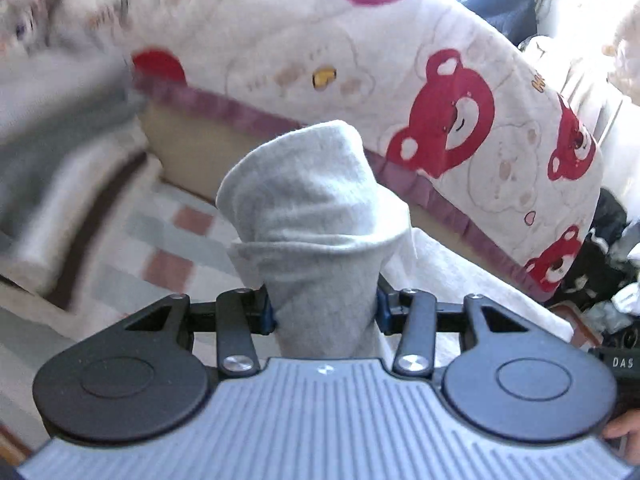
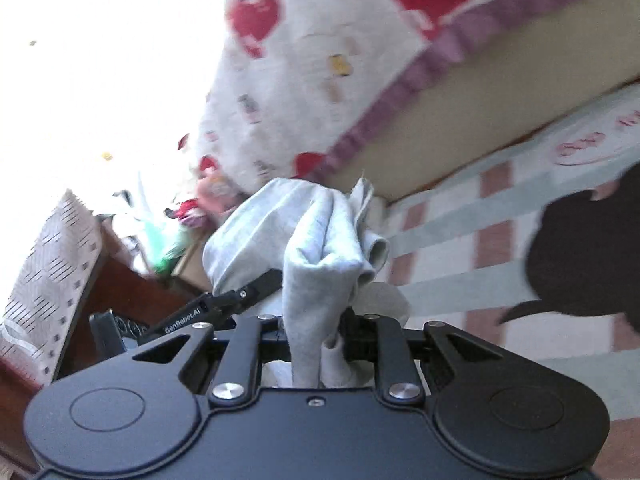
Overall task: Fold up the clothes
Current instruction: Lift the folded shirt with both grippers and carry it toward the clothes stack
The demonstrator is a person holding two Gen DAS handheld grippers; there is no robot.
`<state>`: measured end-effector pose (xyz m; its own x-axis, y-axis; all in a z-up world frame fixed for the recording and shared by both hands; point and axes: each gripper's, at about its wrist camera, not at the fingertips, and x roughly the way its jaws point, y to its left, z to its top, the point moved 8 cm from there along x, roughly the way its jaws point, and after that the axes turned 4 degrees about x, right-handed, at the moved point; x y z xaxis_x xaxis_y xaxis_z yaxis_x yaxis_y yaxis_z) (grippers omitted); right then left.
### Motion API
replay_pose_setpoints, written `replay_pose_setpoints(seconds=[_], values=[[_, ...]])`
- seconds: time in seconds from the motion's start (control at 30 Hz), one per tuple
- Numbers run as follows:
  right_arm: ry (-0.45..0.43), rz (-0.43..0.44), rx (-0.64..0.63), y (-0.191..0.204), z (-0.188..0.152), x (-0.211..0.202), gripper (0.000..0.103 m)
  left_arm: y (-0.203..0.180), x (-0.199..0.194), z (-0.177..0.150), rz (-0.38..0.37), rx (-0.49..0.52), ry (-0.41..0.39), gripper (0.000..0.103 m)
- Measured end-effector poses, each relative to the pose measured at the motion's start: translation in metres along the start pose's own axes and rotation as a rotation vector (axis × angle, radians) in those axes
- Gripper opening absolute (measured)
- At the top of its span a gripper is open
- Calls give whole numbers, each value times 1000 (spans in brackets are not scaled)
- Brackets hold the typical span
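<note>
A light grey garment (image 1: 316, 220) stands up in a thick fold between the jaws of my left gripper (image 1: 325, 312), which is shut on it; the cloth hides the fingertips. In the right wrist view the same grey garment (image 2: 316, 248) bunches up in several folds from my right gripper (image 2: 320, 332), also shut on it. The other gripper's black arm (image 2: 224, 300) shows just left of the bunch. More grey cloth (image 1: 60, 148) blurs at the left of the left wrist view.
A white blanket with red bears (image 1: 440, 92) and a purple border hangs over a beige mattress edge (image 1: 192, 148). Below lies a checked sheet (image 2: 460, 264) with a dark garment (image 2: 588, 260) on it. A wooden bedside piece (image 2: 120, 292) with clutter stands at left.
</note>
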<state>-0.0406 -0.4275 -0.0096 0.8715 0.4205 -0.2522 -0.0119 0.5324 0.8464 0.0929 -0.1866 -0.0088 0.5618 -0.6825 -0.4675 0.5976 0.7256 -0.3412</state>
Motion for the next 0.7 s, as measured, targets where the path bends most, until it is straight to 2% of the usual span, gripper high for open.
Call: replay_pose_setpoints(seconds=[0.13,0.33,0.43,0.57,0.7], values=[[76,9,-43,46,-9,30,22,31,-41,16,93,38,23,44],[175,49,-189,114,-20,92,21,81,-72,58,249,142,38,44],[190,38,-186,135,-14,123,21,105,-72,103,268,198,66,44],[213,75,-115,171,16,167,20,136,-71,165,284,274,105,44],[162,148,-41,205,49,223,20,178,-32,216,278,284,138,44]])
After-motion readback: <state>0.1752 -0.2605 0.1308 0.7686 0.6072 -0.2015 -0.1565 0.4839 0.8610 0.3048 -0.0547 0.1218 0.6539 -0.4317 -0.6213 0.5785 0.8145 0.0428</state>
